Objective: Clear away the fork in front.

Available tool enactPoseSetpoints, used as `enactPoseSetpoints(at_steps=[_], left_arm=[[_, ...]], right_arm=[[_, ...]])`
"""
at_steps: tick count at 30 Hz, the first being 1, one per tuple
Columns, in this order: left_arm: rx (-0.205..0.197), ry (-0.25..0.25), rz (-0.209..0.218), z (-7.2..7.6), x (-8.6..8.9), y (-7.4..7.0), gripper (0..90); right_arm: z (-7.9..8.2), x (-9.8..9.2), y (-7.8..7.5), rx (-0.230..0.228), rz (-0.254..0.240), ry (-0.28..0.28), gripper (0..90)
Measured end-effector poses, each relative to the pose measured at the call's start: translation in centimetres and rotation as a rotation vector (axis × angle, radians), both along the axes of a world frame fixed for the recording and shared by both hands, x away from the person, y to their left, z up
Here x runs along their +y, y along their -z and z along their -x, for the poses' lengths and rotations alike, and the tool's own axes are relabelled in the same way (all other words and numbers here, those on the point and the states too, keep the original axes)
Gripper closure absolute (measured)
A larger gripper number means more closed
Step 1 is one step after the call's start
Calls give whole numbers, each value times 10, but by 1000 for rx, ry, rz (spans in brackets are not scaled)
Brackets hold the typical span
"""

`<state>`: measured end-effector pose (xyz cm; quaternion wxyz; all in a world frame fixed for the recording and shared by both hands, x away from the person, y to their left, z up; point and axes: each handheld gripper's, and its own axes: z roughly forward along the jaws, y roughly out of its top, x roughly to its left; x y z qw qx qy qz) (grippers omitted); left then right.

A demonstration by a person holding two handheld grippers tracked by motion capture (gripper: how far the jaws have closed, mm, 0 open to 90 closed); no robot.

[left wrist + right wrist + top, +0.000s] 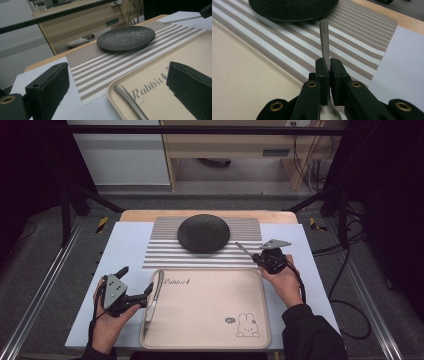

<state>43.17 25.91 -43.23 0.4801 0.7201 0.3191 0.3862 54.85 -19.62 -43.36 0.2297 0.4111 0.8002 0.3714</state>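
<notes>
Right gripper (326, 65) is clamping a slim, stiff, slippery steel utensil (324, 40) above the striped mat (352, 47); the mid-handle hold looks secure. Left gripper (117, 82) is hanging open beside the beige tray (190, 55).

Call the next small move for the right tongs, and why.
Probably lower the slim metal utensil onto the striped woven placemat right of the round black textured plate, then release. The right tongs are shut on it, its handle pointing at the plate, held over the mat.

plate (203, 233): black, textured | mat (165, 251): beige-white stripes | tray (200, 312): beige, rabbit print
</notes>
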Motion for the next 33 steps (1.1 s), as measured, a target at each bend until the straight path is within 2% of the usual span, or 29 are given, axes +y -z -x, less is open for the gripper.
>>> enactPoseSetpoints(at_steps=[2,5,10,15,18,23,25,33], left_arm=[[4,19,-44,-2,-8,-4,54],[2,66,-85,-7,-20,-9,52],[2,134,-134,-12,-40,-17,55],[-9,174,-176,-14,-56,-20,57],[-20,199,-209,-14,-65,-20,60],[-39,242,-293,-16,-83,-22,66],[-50,257,-332,-17,-90,-22,70],[-98,311,-441,-24,-116,-23,97]], right_arm=[[5,2,-1,-5,-5,-14,858],[11,4,-2,-6,-11,-27,859],[20,8,-6,-15,-27,-54,859],[26,13,-8,-17,-39,-78,858],[30,16,-9,-14,-53,-94,859],[35,24,-9,-4,-57,-122,858],[37,27,-9,-4,-50,-136,858],[41,41,-5,19,-36,-177,859]])
